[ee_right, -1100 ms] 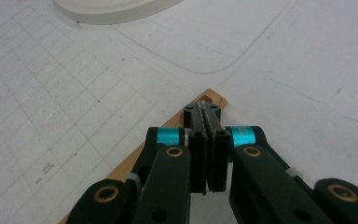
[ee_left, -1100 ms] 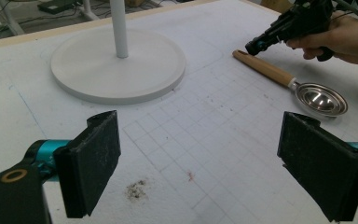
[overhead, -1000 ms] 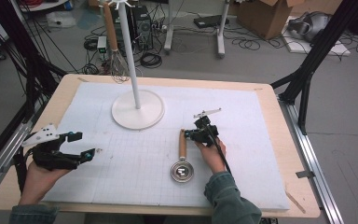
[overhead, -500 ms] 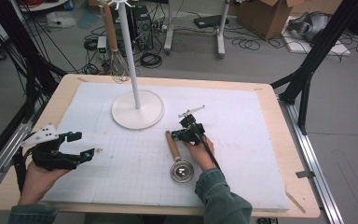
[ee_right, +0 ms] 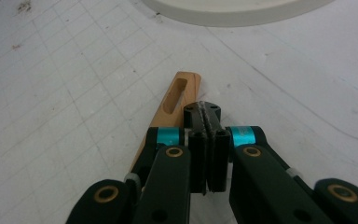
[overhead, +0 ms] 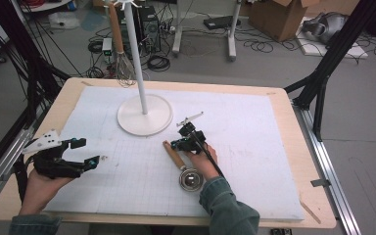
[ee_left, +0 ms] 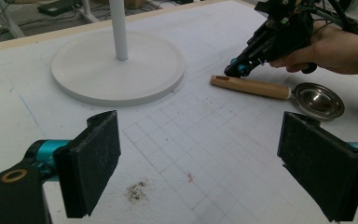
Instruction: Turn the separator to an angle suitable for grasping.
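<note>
A scoop with a light wooden handle and a round, shiny metal bowl (overhead: 182, 168) lies flat on the white gridded mat, a little nearer the table's front edge than its back edge and roughly midway between the left and right edges. Its handle points toward the back left and has a slotted hole near its tip, while the open, empty bowl faces up at the end nearer the front edge.

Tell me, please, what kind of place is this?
Probably a lab or workshop for recording: black cables on the grey floor, a brown cardboard box, and a wooden table under a white gridded mat.
</note>
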`<state>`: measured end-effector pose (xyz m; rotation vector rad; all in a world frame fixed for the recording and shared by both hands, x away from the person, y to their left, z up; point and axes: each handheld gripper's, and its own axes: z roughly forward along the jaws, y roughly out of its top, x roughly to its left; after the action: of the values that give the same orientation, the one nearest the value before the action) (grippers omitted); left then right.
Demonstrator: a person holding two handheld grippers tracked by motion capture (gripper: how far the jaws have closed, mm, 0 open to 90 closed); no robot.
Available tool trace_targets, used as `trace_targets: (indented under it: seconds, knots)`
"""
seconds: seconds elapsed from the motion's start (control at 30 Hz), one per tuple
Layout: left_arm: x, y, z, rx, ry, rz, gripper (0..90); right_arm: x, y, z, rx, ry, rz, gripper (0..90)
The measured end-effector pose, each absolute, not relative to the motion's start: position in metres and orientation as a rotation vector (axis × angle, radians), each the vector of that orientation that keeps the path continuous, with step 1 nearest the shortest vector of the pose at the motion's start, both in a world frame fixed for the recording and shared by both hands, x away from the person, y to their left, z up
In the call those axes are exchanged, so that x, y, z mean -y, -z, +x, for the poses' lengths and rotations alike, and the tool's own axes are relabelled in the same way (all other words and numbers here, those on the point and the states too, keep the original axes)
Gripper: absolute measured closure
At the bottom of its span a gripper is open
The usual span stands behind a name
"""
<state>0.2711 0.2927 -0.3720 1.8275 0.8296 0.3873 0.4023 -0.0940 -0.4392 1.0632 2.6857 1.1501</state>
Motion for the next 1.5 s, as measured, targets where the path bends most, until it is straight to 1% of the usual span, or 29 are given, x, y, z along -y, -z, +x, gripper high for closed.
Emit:
trace_targets:
  seconds: [0.93,1.37,1.43,1.5]
  knots:
    - [-0.294,0.371,0.271,-0.828,-0.392,1.823,13.7,0.056,0.44,0.39,-2.791,-1.185,0.922,89.7]
    - [-0.297,0.373,0.272,-0.833,-0.394,1.82,13.6,0.053,0.436,0.387,-2.807,-1.211,0.884,89.3]
    - [-0.297,0.373,0.272,-0.835,-0.39,1.823,13.6,0.056,0.432,0.387,-2.788,-1.232,0.888,83.1]
    - [-0.298,0.374,0.273,-0.835,-0.386,1.823,13.7,0.061,0.426,0.386,-2.771,-1.268,0.889,79.8]
